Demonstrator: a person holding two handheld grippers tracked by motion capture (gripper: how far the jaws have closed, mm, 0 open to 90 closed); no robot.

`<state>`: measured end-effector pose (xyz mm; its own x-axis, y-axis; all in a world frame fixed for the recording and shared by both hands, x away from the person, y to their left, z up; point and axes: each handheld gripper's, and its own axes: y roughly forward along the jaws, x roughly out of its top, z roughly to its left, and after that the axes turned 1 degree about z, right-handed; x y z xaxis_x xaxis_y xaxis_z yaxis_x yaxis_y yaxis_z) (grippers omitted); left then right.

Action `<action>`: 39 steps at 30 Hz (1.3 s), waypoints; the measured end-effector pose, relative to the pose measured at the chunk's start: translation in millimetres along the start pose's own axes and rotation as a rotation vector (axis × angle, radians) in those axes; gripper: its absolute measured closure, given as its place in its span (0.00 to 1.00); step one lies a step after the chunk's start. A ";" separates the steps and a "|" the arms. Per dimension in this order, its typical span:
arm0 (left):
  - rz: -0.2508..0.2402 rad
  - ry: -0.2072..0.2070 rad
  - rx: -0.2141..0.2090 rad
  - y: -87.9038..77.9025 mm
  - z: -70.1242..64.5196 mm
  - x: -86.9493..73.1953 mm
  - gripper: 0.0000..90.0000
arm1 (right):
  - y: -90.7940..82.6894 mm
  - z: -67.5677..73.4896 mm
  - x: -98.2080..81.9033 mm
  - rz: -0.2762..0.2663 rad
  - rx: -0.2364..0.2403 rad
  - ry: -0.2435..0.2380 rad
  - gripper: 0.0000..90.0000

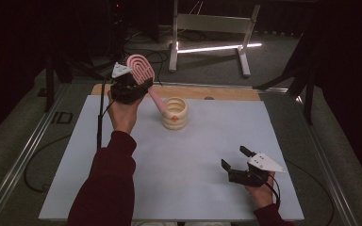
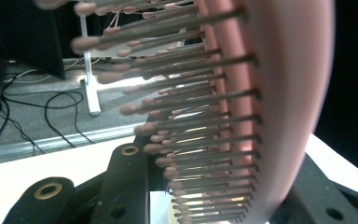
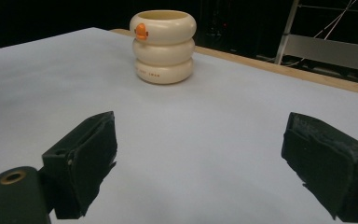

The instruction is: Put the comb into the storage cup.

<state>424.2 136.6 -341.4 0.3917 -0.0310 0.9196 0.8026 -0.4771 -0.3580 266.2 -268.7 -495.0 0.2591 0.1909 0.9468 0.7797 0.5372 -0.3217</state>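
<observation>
Dark curtains and a grey carpeted floor surrounded a tabletop (image 1: 179,179) covered by a pale sheet, with a strip of bare wood showing along its far edge. Behind it stood a white metal stand (image 1: 212,28) with a bright light bar (image 1: 217,48) on the floor beneath it. Toward the far middle of the tabletop stood a cream holder (image 1: 175,113) shaped like three stacked rings, upright, with a small orange mark on its side. At the far left, the person's left hand, in a dark red sleeve (image 1: 108,183), held the left gripper (image 1: 136,87) raised above the tabletop's far left corner. Its jaws were clenched on a pink hairbrush (image 1: 143,75), grasping it at the head. The brush head pointed up and away, and its handle slanted down to the right, with the end at the rim of the holder; whether it touched could not be told. In the left gripper view, the brush's pink back and rows of dark bristles with pink tips crossed close in front of the camera, between the black jaws. At the near right, the right gripper (image 1: 233,160) rested low over the tabletop, well apart from the holder. Its jaws were released, spread wide with nothing between them, and in the right gripper view they pointed toward the holder across bare tabletop.
</observation>
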 end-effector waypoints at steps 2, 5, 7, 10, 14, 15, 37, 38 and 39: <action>0.002 -0.001 0.003 1.5 0.1 -0.4 0.72 | 0.1 0.0 -0.1 0.000 -0.001 -0.001 0.11; 0.002 -0.004 0.005 5.6 -1.0 -1.8 0.72 | 0.5 0.4 -0.5 0.002 0.000 -0.002 0.11; 0.002 -0.005 0.004 6.5 -1.4 -2.0 0.72 | 0.4 0.4 -0.5 0.002 0.001 -0.002 0.11; -0.005 -0.013 0.003 9.7 -3.7 -2.8 0.72 | 0.1 0.6 -0.2 0.001 0.003 -0.003 0.11; -0.003 -0.008 0.003 12.0 -5.2 -2.8 0.72 | 0.0 0.2 -0.3 -0.002 0.005 0.000 0.11; -0.005 -0.011 0.004 12.6 -5.5 -2.6 0.72 | -0.1 0.2 -0.3 -0.001 0.005 -0.001 0.11; -0.012 -0.011 0.011 30.9 -14.5 -2.5 0.71 | -1.3 -1.3 -0.4 -0.008 0.005 0.014 0.11; -0.014 -0.012 0.013 31.5 -14.8 -2.7 0.71 | -1.3 -1.3 -0.5 -0.009 0.005 0.016 0.11; -0.015 -0.013 0.015 31.9 -15.2 -2.8 0.71 | -1.3 -1.4 -0.5 -0.010 0.006 0.018 0.11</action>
<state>441.9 108.0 -353.0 0.3854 -0.0129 0.9227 0.8152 -0.4638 -0.3470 265.9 -270.6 -495.1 0.2615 0.1708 0.9500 0.7788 0.5441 -0.3122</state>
